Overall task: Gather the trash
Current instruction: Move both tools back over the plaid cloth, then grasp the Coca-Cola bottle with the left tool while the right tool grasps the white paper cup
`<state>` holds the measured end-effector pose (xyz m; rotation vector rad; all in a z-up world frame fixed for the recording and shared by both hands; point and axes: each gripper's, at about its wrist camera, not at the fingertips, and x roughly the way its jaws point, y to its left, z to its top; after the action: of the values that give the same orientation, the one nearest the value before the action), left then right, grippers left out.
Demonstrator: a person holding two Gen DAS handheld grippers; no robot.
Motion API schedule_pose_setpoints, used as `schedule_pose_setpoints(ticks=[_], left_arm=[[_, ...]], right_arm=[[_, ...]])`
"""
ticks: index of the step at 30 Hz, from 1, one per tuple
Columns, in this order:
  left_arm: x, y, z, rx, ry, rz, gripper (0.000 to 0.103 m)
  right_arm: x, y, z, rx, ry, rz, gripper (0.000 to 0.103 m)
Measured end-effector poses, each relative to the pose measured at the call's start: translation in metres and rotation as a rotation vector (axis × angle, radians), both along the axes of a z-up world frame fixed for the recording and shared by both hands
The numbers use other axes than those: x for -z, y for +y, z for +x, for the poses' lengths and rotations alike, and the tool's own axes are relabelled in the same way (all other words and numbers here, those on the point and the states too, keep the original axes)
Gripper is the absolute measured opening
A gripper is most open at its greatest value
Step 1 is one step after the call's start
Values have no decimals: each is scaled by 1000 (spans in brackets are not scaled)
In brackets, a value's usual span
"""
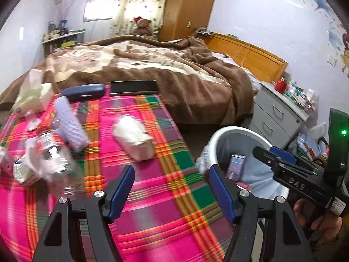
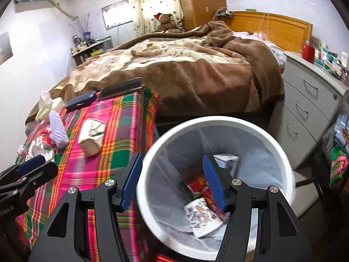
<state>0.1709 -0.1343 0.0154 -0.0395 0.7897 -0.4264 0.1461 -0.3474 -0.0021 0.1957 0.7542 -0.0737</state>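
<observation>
My left gripper (image 1: 172,187) is open and empty above the pink plaid cloth (image 1: 152,196). Ahead of it lie a crumpled white carton (image 1: 133,139), a clear plastic bottle (image 1: 54,155) and a squashed white packet (image 1: 21,170). My right gripper (image 2: 173,181) hangs open and empty over the white trash bin (image 2: 218,122). Inside the bin are a red wrapper (image 2: 200,185), a printed paper (image 2: 202,216) and a small box (image 2: 226,161). In the left wrist view the bin (image 1: 218,135) stands off the cloth's right edge, with the right gripper (image 1: 266,150) above it.
A lavender brush (image 1: 69,126), a blue glasses case (image 1: 85,91), a black flat box (image 1: 133,87) and a tissue box (image 1: 32,96) also lie on the cloth. Behind is a bed with a brown blanket (image 1: 174,69). Grey drawers (image 2: 305,113) stand right of the bin.
</observation>
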Motion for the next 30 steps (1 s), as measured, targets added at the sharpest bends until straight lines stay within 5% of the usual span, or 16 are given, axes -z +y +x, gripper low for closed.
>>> schedule_pose_setpoints(ticks=[20, 30], left_arm=[[7, 129, 26, -286, 25, 7, 73], [24, 143, 59, -335, 84, 20, 73]], right_arm=[[-3, 75, 47, -202, -7, -36, 59], [11, 96, 84, -276, 35, -43, 59]])
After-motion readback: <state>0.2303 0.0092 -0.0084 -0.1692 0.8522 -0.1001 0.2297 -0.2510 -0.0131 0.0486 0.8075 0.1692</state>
